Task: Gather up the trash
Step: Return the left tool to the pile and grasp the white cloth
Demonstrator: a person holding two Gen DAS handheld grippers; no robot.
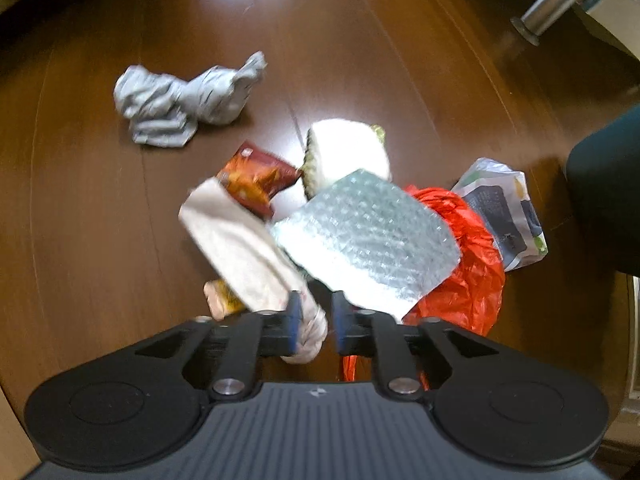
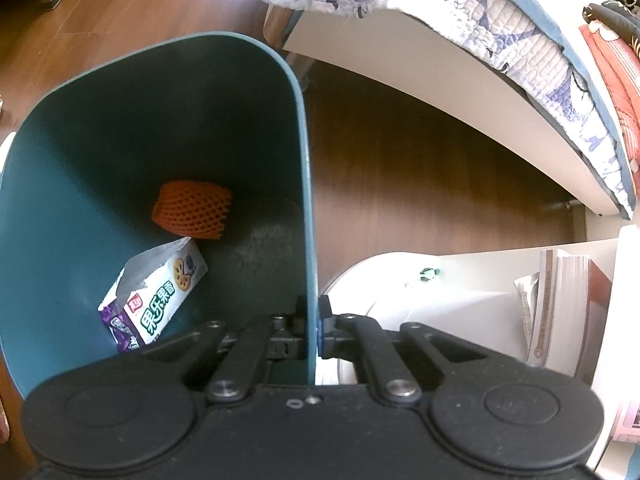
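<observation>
Left wrist view: left gripper held over a dark wooden floor, jaws narrow, a cream paper wrapper lying between the fingers; contact with both pads not clear, so grip uncertain. Wrapper running up and left from the fingertips. Just right of it, one sheet of bubble wrap, lying over one red plastic bag. Farther away, one brown snack packet and one pale foam-like piece, the two touching. At far right of the pile, one white and grey pouch. Well apart at far left, one crumpled grey bag. A small tan scrap partly hidden beneath the wrapper. Eight loose pieces counted on the floor.

Right wrist view: right gripper clamped on the right wall of a teal bin, one finger inside, one outside. Inside the bin, two items: one orange foam net at the far end, one biscuit packet nearer. A bed at far right.

Step in hand, by judgement: pickup of the wrapper from the pile. Next move likely calling for a firm close on the wrapper, a lift clear of the bubble wrap, then carriage to the bin's mouth. Most of the task apparently remaining.
</observation>
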